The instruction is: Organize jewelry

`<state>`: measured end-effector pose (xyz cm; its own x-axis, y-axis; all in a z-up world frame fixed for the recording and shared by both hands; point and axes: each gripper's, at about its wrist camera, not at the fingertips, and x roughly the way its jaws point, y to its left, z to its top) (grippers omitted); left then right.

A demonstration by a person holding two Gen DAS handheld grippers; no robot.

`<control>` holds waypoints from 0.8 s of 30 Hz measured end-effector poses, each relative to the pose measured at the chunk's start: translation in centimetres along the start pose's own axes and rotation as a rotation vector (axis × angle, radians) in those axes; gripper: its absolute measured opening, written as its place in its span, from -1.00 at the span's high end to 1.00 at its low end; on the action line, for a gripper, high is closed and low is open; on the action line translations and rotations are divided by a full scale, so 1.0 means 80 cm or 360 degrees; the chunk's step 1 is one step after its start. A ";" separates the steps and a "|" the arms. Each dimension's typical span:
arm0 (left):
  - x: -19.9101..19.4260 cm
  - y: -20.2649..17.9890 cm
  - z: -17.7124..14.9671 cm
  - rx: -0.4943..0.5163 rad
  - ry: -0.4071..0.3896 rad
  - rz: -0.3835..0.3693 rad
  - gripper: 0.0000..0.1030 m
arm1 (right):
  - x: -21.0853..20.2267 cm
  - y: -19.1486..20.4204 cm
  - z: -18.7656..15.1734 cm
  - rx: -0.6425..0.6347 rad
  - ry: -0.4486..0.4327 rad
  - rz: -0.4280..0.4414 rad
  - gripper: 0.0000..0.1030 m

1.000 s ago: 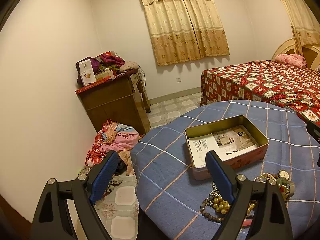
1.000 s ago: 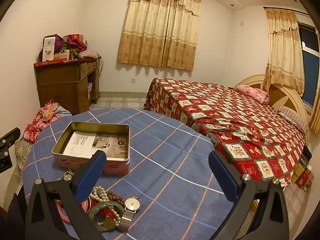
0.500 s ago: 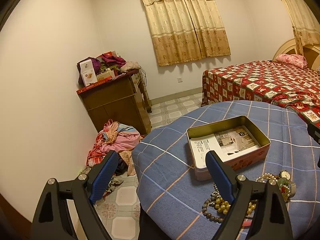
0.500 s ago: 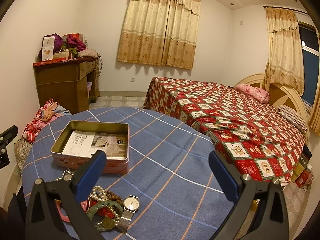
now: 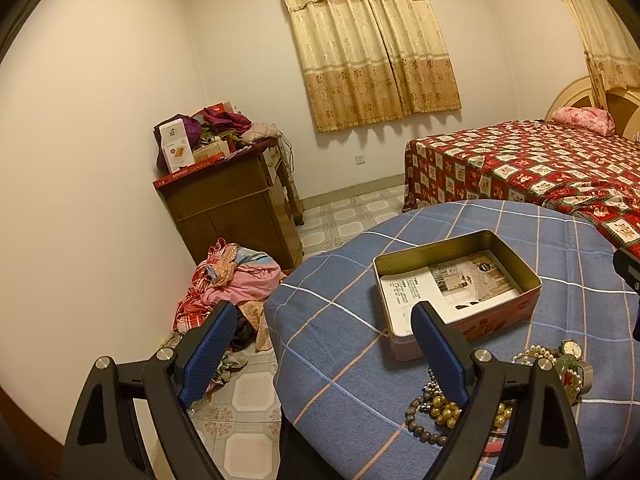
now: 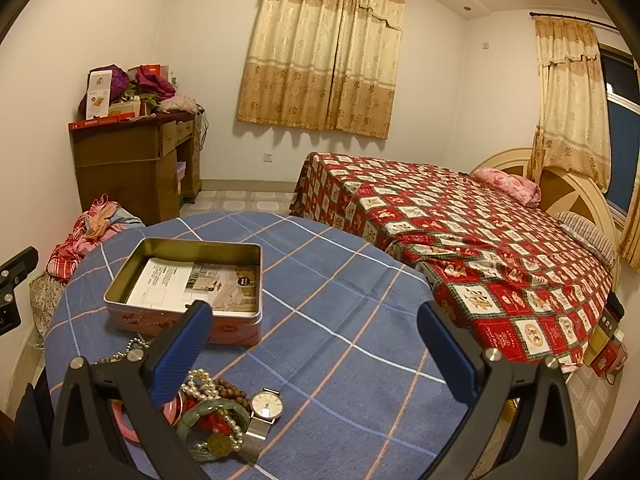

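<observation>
An open pink metal tin [image 5: 516, 268] [image 6: 248, 248] with printed paper inside sits on the round table with a blue checked cloth [image 5: 340, 332] [image 6: 360, 320]. A pile of jewelry lies near the table's front edge: dark and gold bead bracelets [image 5: 436, 412], pearls [image 6: 200, 380], a green bangle [image 6: 216, 412] and a wristwatch [image 6: 265, 405] [image 5: 571, 348]. My left gripper [image 5: 324, 344] is open and empty, above the table's left edge. My right gripper [image 6: 316, 344] is open and empty, above the table, with the jewelry under its left finger.
A bed with a red patterned cover [image 6: 460, 216] stands right of the table. A wooden cabinet piled with things [image 5: 232, 196] stands at the left wall, and a heap of clothes [image 5: 232, 280] lies on the tiled floor beside it.
Both views have drifted slightly. The tin and jewelry have stayed in place and both grippers have stayed open.
</observation>
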<state>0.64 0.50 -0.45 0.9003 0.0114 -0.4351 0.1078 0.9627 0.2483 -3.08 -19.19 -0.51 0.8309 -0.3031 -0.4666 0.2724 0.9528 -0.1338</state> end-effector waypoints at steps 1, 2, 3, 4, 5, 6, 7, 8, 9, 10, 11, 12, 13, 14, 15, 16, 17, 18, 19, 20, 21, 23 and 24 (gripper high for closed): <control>0.000 -0.003 0.000 -0.0002 -0.0003 -0.0002 -0.73 | 0.000 0.000 0.000 0.0000 0.0000 -0.0001 -1.00; 0.000 -0.003 0.000 -0.0001 -0.0004 -0.0001 -0.73 | 0.000 0.000 0.000 0.0000 0.0001 0.0000 -1.00; 0.000 -0.002 0.000 0.0000 -0.0005 0.0000 -0.73 | 0.000 0.000 0.000 0.0000 0.0001 0.0001 -1.00; 0.000 -0.001 0.000 0.0000 -0.0006 0.0002 -0.73 | 0.000 0.000 0.000 0.0000 0.0000 0.0000 -1.00; 0.000 0.000 0.000 0.0000 -0.0006 0.0003 -0.73 | 0.000 0.000 0.001 0.0000 0.0000 -0.0001 -1.00; 0.000 0.002 0.000 0.0000 -0.0005 0.0004 -0.73 | 0.000 0.000 0.001 -0.0001 -0.0001 -0.0001 -1.00; 0.000 0.003 0.000 0.0000 -0.0005 0.0006 -0.73 | 0.000 0.000 0.000 -0.0001 0.0000 0.0000 -1.00; 0.000 -0.003 0.000 -0.0001 -0.0001 -0.0001 -0.73 | 0.000 0.000 0.001 0.0000 0.0003 -0.0001 -1.00; 0.000 -0.003 0.000 -0.0001 -0.0002 -0.0002 -0.73 | 0.000 0.000 0.000 0.0000 0.0004 0.0000 -1.00; 0.000 -0.003 0.000 -0.0001 -0.0002 -0.0004 -0.73 | 0.000 0.000 0.001 0.0000 0.0004 0.0001 -1.00; 0.000 -0.002 0.000 0.0000 -0.0004 -0.0004 -0.73 | 0.000 0.002 0.000 -0.0002 0.0004 0.0001 -1.00; -0.001 -0.002 0.000 0.0001 -0.0005 -0.0005 -0.73 | 0.000 0.002 0.000 -0.0002 0.0002 0.0000 -1.00; -0.001 -0.002 0.000 0.0002 -0.0005 -0.0005 -0.73 | 0.000 0.002 0.000 -0.0003 0.0003 0.0001 -1.00; -0.001 -0.001 0.000 0.0002 -0.0005 -0.0004 -0.73 | 0.000 0.002 0.001 -0.0003 0.0005 0.0002 -1.00; -0.001 0.000 0.000 0.0002 -0.0005 -0.0004 -0.73 | 0.000 0.002 0.000 -0.0002 0.0004 0.0001 -1.00; -0.001 0.001 -0.001 0.0003 -0.0005 -0.0005 -0.73 | 0.000 0.002 0.000 -0.0001 0.0003 0.0000 -1.00; 0.000 0.001 -0.001 0.0004 -0.0004 -0.0004 -0.73 | 0.001 0.002 0.001 -0.0002 0.0004 0.0001 -1.00; 0.000 -0.003 0.000 0.0002 -0.0001 -0.0001 -0.73 | 0.001 0.002 0.000 -0.0002 0.0005 0.0001 -1.00; 0.000 -0.003 0.000 0.0002 0.0000 -0.0002 -0.73 | 0.000 0.002 0.000 -0.0002 0.0005 0.0000 -1.00; 0.001 -0.004 -0.001 0.0003 0.0000 -0.0002 -0.73 | 0.000 0.002 0.000 -0.0001 0.0005 0.0000 -1.00; 0.001 -0.003 -0.001 0.0005 0.0000 -0.0002 -0.73 | 0.000 0.002 0.000 -0.0001 0.0006 0.0002 -1.00; 0.002 -0.003 -0.003 0.0009 0.0003 -0.0001 -0.73 | 0.001 0.005 0.000 -0.0003 0.0009 0.0002 -1.00; 0.003 -0.004 -0.004 0.0010 0.0005 -0.0001 -0.73 | 0.001 0.005 -0.001 -0.0002 0.0008 0.0002 -1.00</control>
<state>0.69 0.27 -0.91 0.8990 0.0119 -0.4379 0.1110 0.9609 0.2538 -2.93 -18.85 -0.63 0.8288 -0.3016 -0.4713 0.2705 0.9533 -0.1343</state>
